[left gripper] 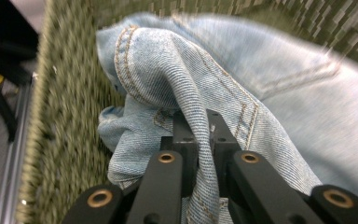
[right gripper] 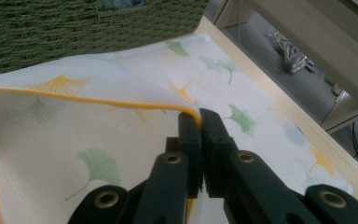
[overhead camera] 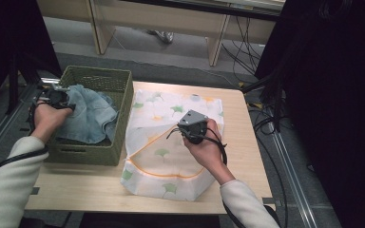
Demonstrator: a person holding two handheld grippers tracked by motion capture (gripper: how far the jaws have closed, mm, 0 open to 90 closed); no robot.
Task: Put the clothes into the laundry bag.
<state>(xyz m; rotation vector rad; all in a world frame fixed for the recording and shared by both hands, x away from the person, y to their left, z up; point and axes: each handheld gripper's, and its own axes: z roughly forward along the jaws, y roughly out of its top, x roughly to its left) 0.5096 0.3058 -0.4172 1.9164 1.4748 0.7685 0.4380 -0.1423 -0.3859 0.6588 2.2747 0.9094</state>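
Light wood surface (overhead camera: 100,187), grey floor beyond, pale cabinet legs far side, black cables on the right. Green woven basket (overhead camera: 92,152) sits left on the surface; left hand-held gripper (left gripper: 200,126) is clamped on denim jeans (left gripper: 270,98) inside it. Right hand-held gripper (right gripper: 199,122) is clamped on the orange-trimmed edge of the ginkgo-print mesh bag (overhead camera: 159,118), lying just right of the basket.
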